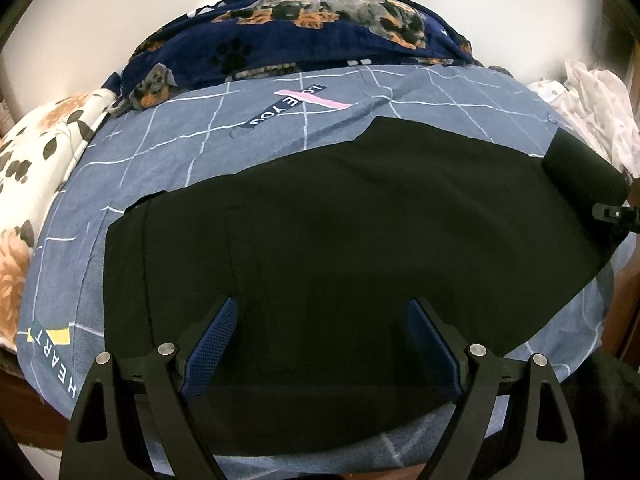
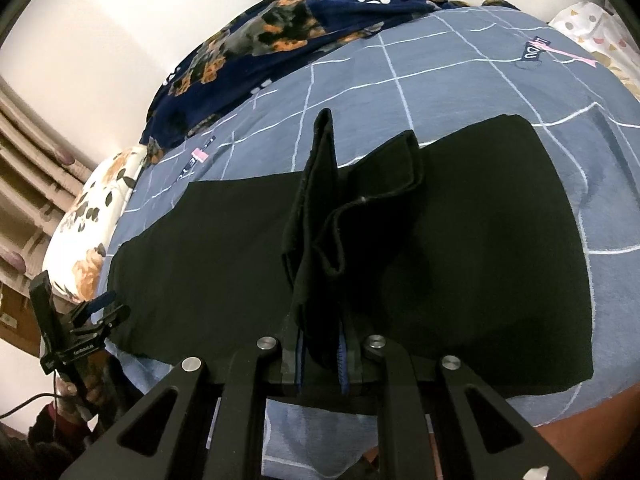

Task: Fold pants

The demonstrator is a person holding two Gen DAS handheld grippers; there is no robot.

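Note:
Black pants [image 1: 340, 220] lie flat across a blue grid-patterned bedsheet [image 1: 192, 148]. My left gripper [image 1: 324, 344] hovers over the near edge of the pants, open, with nothing pinched between its blue pads. In the right wrist view my right gripper [image 2: 322, 360] is shut on a bunched end of the pants [image 2: 320, 208], which stands up from the jaws in folds over the flat part [image 2: 500, 240]. The right gripper [image 1: 612, 213] also shows at the far right of the left wrist view, with the lifted end [image 1: 580, 176] raised. The left gripper [image 2: 108, 304] appears at the lower left, held by a hand.
A dark blue dog-print blanket [image 1: 320, 28] is heaped along the far side by the white wall. A floral quilt [image 1: 36, 160] lies at the left, a pale patterned cloth [image 1: 592, 108] at the right. Curtains [image 2: 24, 184] hang on the left. The wooden bed edge [image 2: 592, 432] runs along the near side.

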